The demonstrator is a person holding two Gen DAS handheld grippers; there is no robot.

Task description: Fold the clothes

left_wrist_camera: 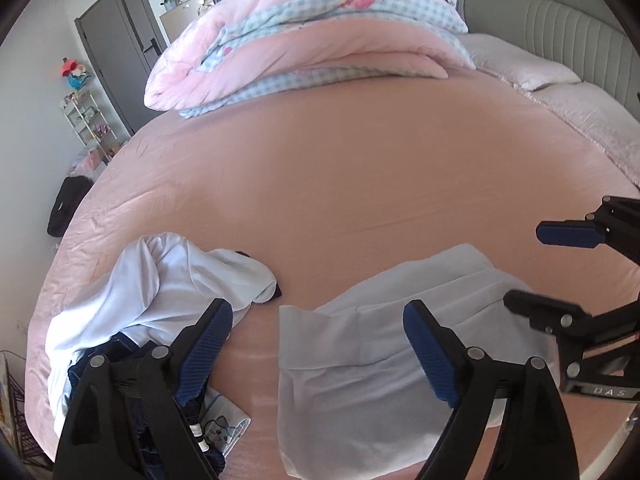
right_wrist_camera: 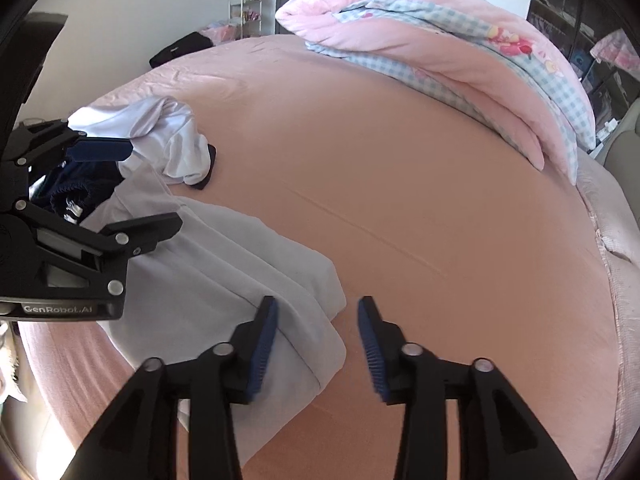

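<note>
A pale grey garment (left_wrist_camera: 360,364) (right_wrist_camera: 224,264) lies folded flat on the pink bed sheet (left_wrist_camera: 360,176) (right_wrist_camera: 420,208). To its left is a rumpled pile of white and navy clothes (left_wrist_camera: 160,276) (right_wrist_camera: 160,128). My left gripper (left_wrist_camera: 318,306) (right_wrist_camera: 156,184) hangs open just above the garment's left part, with nothing between its pads. My right gripper (right_wrist_camera: 317,304) (left_wrist_camera: 524,266) is open over the garment's right corner, and its pads touch nothing. The garment's near edge is hidden behind the fingers.
A folded pink and blue-check quilt (left_wrist_camera: 304,52) (right_wrist_camera: 440,40) lies at the far end of the bed. A grey padded headboard (left_wrist_camera: 560,28) stands at the right. Beyond the bed's left edge are a black bag (left_wrist_camera: 66,204), a white shelf rack (left_wrist_camera: 86,120) and a dark door (left_wrist_camera: 120,40).
</note>
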